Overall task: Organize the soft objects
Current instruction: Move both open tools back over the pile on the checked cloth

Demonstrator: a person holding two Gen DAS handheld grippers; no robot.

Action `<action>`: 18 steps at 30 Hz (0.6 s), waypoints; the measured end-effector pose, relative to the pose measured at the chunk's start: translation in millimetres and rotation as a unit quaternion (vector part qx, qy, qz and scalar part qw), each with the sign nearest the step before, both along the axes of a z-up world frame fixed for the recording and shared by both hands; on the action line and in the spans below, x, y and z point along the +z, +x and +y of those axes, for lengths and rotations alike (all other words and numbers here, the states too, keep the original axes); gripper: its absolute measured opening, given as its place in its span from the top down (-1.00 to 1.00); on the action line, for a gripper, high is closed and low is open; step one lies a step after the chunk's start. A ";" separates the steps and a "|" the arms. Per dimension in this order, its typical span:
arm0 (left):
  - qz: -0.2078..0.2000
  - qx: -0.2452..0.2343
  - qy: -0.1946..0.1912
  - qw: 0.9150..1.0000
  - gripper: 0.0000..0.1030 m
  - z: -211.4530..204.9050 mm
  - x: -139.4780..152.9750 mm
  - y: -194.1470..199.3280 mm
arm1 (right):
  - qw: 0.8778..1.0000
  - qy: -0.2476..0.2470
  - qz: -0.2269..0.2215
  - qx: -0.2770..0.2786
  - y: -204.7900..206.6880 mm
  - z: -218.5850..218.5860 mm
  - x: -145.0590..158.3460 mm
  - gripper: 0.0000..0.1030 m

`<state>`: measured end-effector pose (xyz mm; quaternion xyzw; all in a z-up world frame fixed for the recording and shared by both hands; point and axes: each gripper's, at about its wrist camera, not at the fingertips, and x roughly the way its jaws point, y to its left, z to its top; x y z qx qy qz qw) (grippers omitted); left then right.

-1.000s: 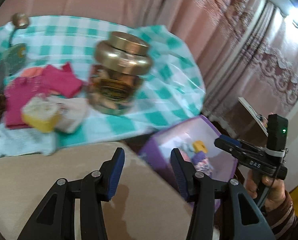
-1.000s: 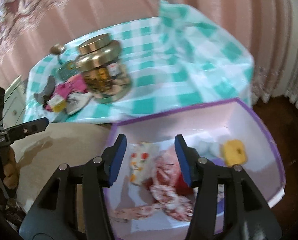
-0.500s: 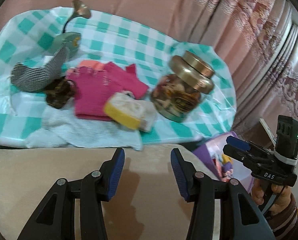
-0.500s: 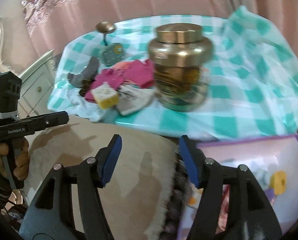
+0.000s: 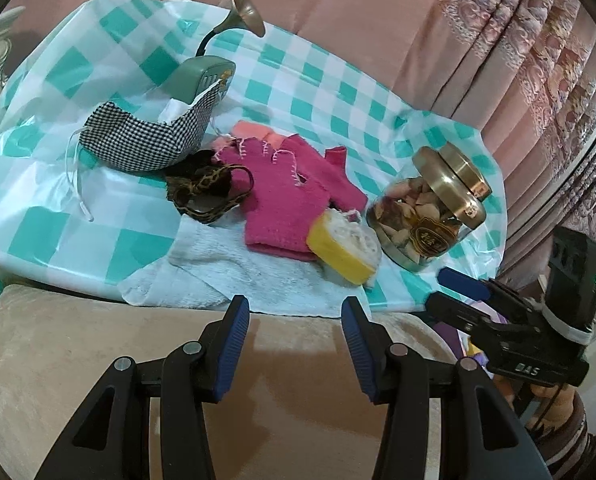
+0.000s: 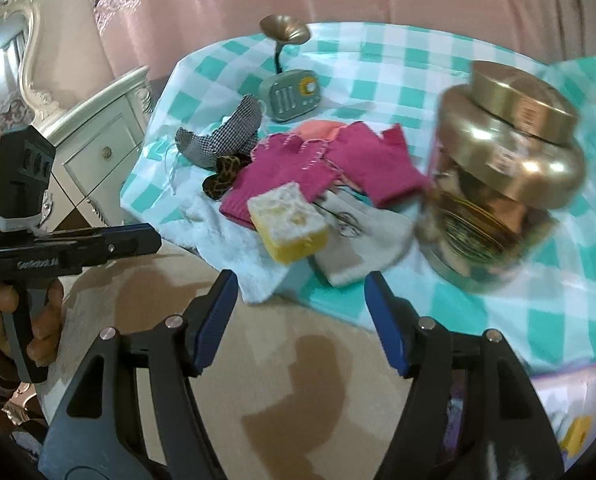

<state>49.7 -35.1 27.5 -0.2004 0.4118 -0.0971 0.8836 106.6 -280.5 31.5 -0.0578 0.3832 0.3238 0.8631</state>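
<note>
several soft items remain unsorted on the checked tablecloth — none of them is in either gripper.

left on the cloth, clustered toward its near edge: a yellow sponge lying on a white towel that overhangs the near edge; a pink knitted glove touching the sponge, with a second pink piece beside it; a pale grey cloth between sponge and jar; a houndstooth face mask toward the far left, leaning against a small green radio; and a leopard-print hair tie between mask and glove. an orange scrap shows behind the glove.

the glass jar with a gold lid stands near the right edge of the cloth; it and the radio are hard goods and, in my judgement, not part of the sort.

a purple box sits below the near right corner of the cloth, only a sliver visible, with a yellow item inside. this suggests part of the work is done; how much cannot be told.

left gripper: jaws apart, nothing between them, held over the beige cushion short of the towel. right gripper: jaws opening, nothing between them, aimed toward the sponge and grey cloth.

assessment: task partway through, with the larger share outstanding — a next pick-up appears to be starting.
</note>
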 end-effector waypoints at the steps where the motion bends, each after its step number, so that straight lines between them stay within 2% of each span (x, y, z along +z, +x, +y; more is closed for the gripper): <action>1: 0.001 0.001 -0.001 1.000 0.04 1.4 -0.7 0.7 | 1.000 -0.001 0.001 0.005 2.9 3.9 -1.0 -0.38; 11: 0.014 0.012 -0.018 1.000 0.04 13.7 -8.9 7.2 | 0.997 -0.044 -0.005 0.063 37.4 49.3 -14.9 -0.50; 18: 0.017 0.020 -0.018 0.999 0.04 19.1 -10.0 13.1 | 0.995 -0.060 0.001 0.080 56.6 67.5 -26.1 -0.52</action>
